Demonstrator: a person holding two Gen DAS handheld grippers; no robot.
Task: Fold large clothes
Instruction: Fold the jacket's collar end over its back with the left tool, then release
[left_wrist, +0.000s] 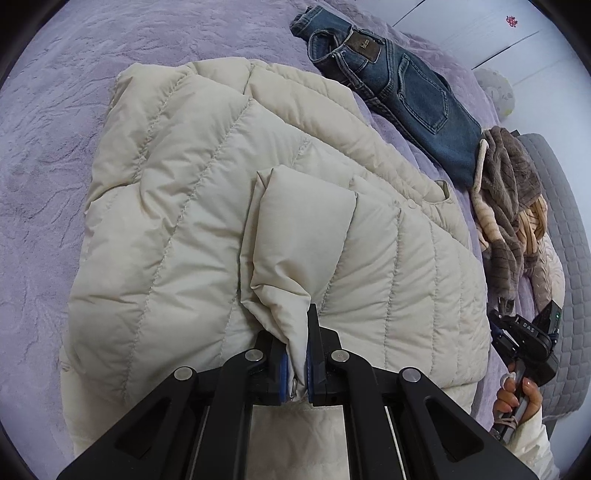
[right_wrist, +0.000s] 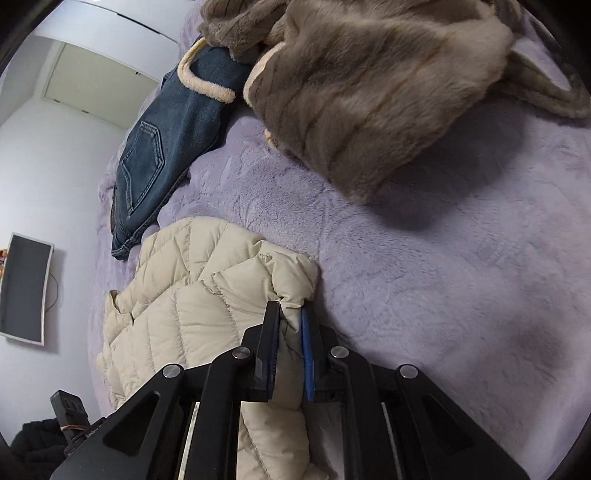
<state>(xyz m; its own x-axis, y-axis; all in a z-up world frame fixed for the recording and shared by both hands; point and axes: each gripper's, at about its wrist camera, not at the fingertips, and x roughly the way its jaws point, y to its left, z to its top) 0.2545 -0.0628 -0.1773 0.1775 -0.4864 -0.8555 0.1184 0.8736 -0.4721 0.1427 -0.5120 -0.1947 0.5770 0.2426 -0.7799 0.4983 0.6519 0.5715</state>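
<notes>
Altogether, two tongs, left tongs and right tongs, each pinch one cream jacket.

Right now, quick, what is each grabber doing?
Left gripper: closed, pinching a fold of the cream puffer jacket.
Right gripper: closed, pinching the jacket's edge.

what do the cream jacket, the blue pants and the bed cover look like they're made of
Cream jacket: smooth, slightly shiny woven shell, probably nylon or polyester, puffy between stitched quilt lines. Blue pants: denim, faded weave, contrast-stitched pocket. Bed cover: lilac plush fleece, matte, fuzzy nap.
</notes>
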